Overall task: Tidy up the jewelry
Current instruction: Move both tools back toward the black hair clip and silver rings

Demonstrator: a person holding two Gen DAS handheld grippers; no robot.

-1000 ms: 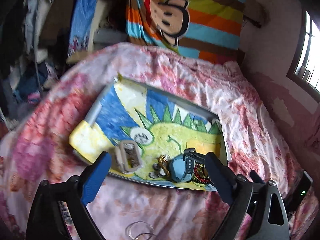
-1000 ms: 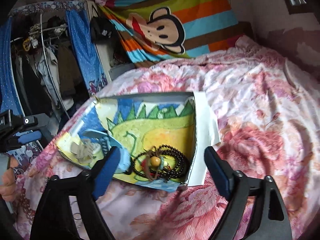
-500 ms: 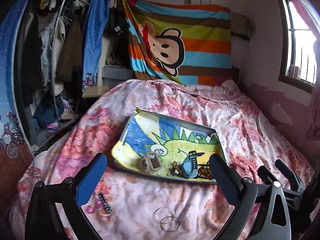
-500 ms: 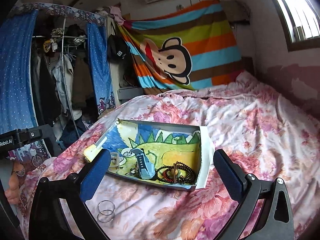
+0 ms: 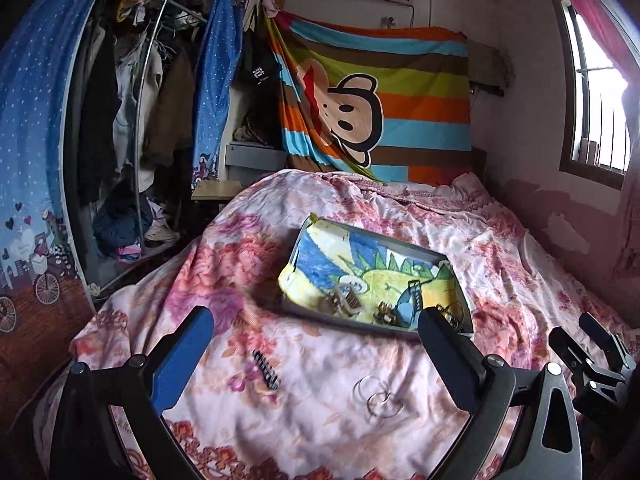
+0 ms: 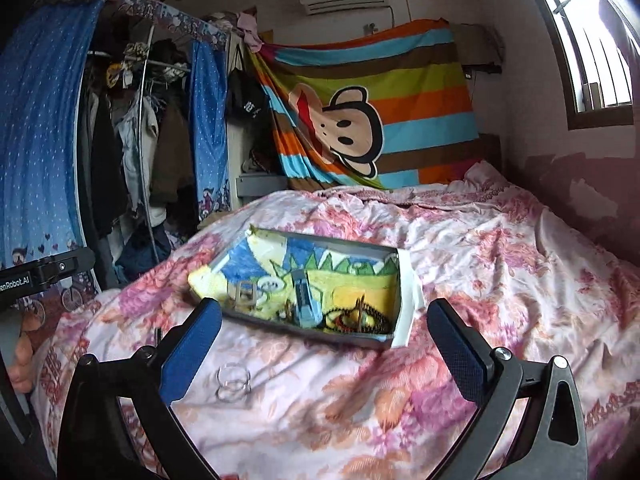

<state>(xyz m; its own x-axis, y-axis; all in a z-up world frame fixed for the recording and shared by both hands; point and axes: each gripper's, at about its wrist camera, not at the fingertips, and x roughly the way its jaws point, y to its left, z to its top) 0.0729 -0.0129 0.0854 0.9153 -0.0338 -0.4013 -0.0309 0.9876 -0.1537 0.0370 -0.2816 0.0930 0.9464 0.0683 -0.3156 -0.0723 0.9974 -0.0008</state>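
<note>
Grey tray lengthwise left-to-right

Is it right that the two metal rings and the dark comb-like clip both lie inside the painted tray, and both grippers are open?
Not quite. The metal rings and the clip lie on the bedspread, outside the tray; the left wrist view shows it. The left gripper and right gripper are open.
</note>
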